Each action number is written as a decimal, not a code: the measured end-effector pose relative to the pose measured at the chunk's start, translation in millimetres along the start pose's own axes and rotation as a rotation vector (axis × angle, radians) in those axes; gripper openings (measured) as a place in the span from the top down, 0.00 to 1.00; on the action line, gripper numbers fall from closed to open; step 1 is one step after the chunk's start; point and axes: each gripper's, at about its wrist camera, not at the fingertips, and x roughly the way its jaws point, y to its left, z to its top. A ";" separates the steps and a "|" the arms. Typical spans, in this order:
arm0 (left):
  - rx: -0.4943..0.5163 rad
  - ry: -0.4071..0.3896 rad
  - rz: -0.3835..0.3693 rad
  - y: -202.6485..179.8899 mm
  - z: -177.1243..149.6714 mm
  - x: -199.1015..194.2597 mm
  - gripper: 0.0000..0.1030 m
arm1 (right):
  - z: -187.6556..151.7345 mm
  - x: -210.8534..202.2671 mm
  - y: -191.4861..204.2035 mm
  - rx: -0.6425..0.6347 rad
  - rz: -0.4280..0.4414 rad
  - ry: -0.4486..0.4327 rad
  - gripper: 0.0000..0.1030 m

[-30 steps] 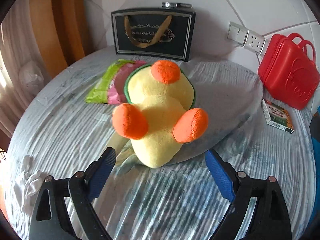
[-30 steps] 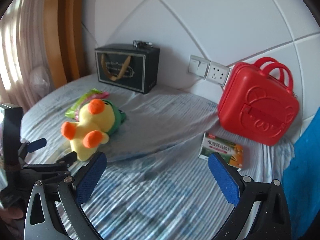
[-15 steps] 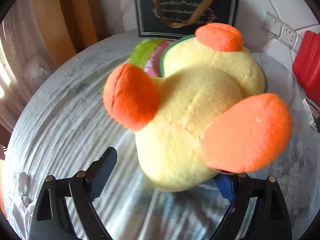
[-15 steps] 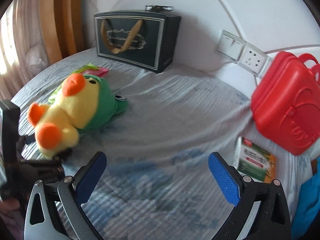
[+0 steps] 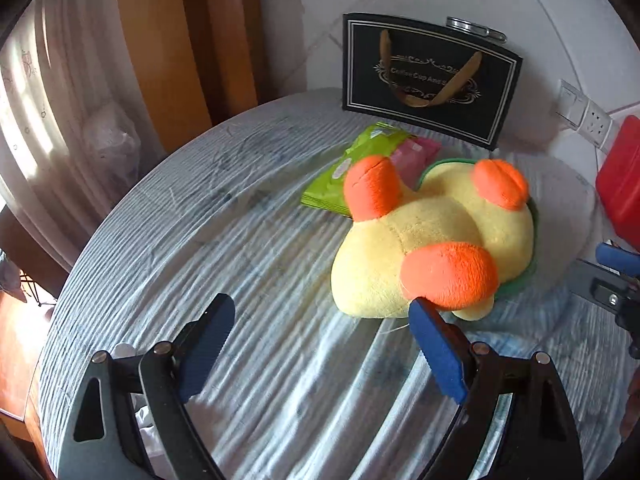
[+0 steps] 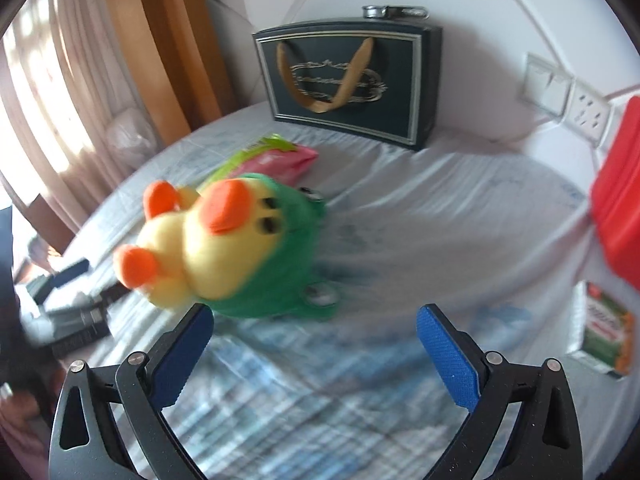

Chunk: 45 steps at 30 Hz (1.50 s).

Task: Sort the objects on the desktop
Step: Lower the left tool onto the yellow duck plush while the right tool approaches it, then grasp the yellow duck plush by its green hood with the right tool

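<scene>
Jaws of both grippers gape empty (pads bare), the plush duck (image 5: 432, 248) lying just beyond them.

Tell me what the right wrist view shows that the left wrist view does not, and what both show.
Only the right wrist view shows the duck's eyes and green frog hood, and the green box at the right edge. Only the left wrist view shows the duck's underside, with one orange foot just above the left gripper's right pad, and a white wad low on the left. Both show the black bag, the green and pink packets, the red case, the wall sockets and striped cloth. The jaws of each gripper stand open and empty.
</scene>
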 end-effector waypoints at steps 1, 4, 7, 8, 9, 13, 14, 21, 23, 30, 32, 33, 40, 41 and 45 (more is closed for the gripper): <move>0.013 0.002 -0.002 -3.2 0.0 -5.8 0.13 | 2.5 2.9 1.6 0.007 0.018 0.004 0.00; 0.005 -0.016 -0.024 0.1 -1.8 -26.8 0.13 | 8.0 11.3 5.5 0.005 0.023 0.018 0.00; -0.012 -0.012 -0.063 -1.3 -2.1 -30.1 0.12 | 10.9 15.8 4.7 0.009 0.032 0.025 0.00; -0.006 -0.002 -0.078 -7.6 -1.7 -24.1 0.12 | 11.1 16.5 3.2 0.012 0.031 0.027 0.00; -0.002 0.016 -0.073 -14.8 -1.4 -14.3 0.12 | 11.3 17.0 1.5 0.015 0.031 0.031 0.00; -0.008 0.063 -0.095 -33.6 -2.8 26.9 0.12 | 12.1 17.4 -3.3 0.021 0.050 0.043 0.00; -0.006 0.070 -0.101 -35.8 -3.9 33.2 0.12 | 13.0 20.0 -3.2 0.018 0.059 0.052 0.00; 0.021 0.088 -0.065 -27.0 -6.3 56.5 0.12 | 20.0 56.7 12.2 -0.057 0.092 0.107 0.00; 0.023 0.080 -0.063 -24.0 -3.2 60.4 0.12 | 22.0 66.7 14.0 -0.050 0.133 0.116 0.00; 0.047 0.034 -0.076 -23.7 3.2 62.3 0.17 | 26.3 83.6 27.7 -0.081 0.160 0.125 0.00; 0.060 0.016 -0.075 -24.3 2.8 59.0 0.24 | 26.0 83.7 30.0 -0.084 0.145 0.112 0.05; 0.065 0.009 -0.073 -24.3 2.4 56.3 0.26 | 25.5 82.0 30.9 -0.085 0.142 0.104 0.10; 0.067 -0.052 -0.100 -23.9 1.3 10.2 0.27 | 23.6 44.8 43.5 -0.118 0.118 0.058 0.21; 0.071 -0.066 -0.105 -24.2 1.7 -0.9 0.27 | 22.6 31.8 45.0 -0.119 0.113 0.040 0.21; 0.092 -0.132 -0.125 -26.2 1.2 -52.5 0.27 | 19.2 -16.5 52.2 -0.117 0.094 -0.015 0.21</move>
